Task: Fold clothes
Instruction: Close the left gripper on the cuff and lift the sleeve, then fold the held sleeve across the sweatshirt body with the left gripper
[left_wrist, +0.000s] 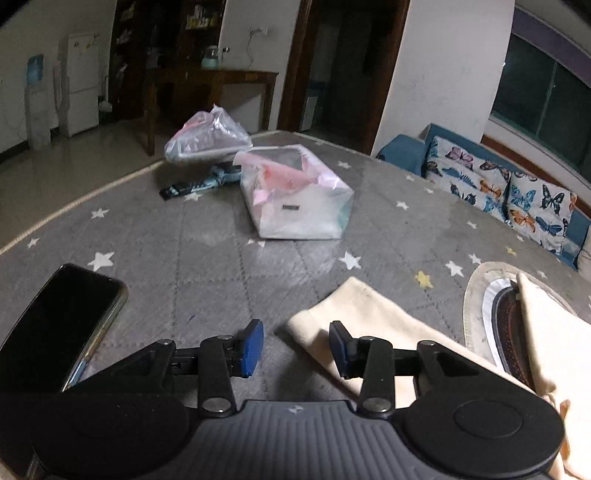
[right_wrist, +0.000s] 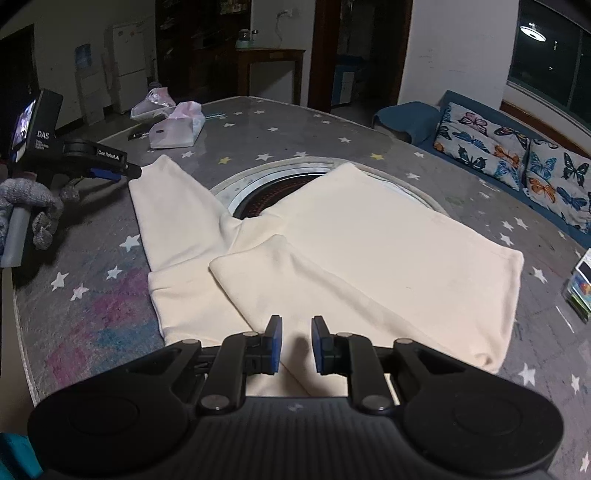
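- Cream-coloured soft fabric garment (right_wrist: 332, 251), long-sleeved top by the look, lies flat on a grey star-print cloth-covered table (right_wrist: 92, 295), partly over a round recessed opening w/ metal rim (right_wrist: 273, 184) at table centre.
- One sleeve (right_wrist: 166, 199) runs out toward the far left; other sleeve (right_wrist: 295, 280) is folded across the body, diagonal, cuff end pointing left.
- Right gripper (right_wrist: 296, 343), black w/ blue pads, hovers low over the near edge of the garment; jaws apart w/ a narrow gap, nothing clamped between them.
- Left gripper (left_wrist: 296, 347), same build, sits at the tip of the outstretched sleeve (left_wrist: 354, 314); jaws wide apart, right pad over the sleeve cuff, left pad over bare tablecloth. Contact w/ fabric: can't tell.
- In right wrist view the left gripper (right_wrist: 135, 170) shows from the side, held by a hand in a grey knit glove (right_wrist: 33, 206).
- Dark phone (left_wrist: 55, 325) mounted beside the left gripper, screen black.
- Far side of table: two clear plastic bags, one w/ pink contents (left_wrist: 295, 199), one behind it (left_wrist: 207, 138), well apart from the garment.
- Blue sofa w/ butterfly-print cushions (right_wrist: 517, 155) along the right wall.
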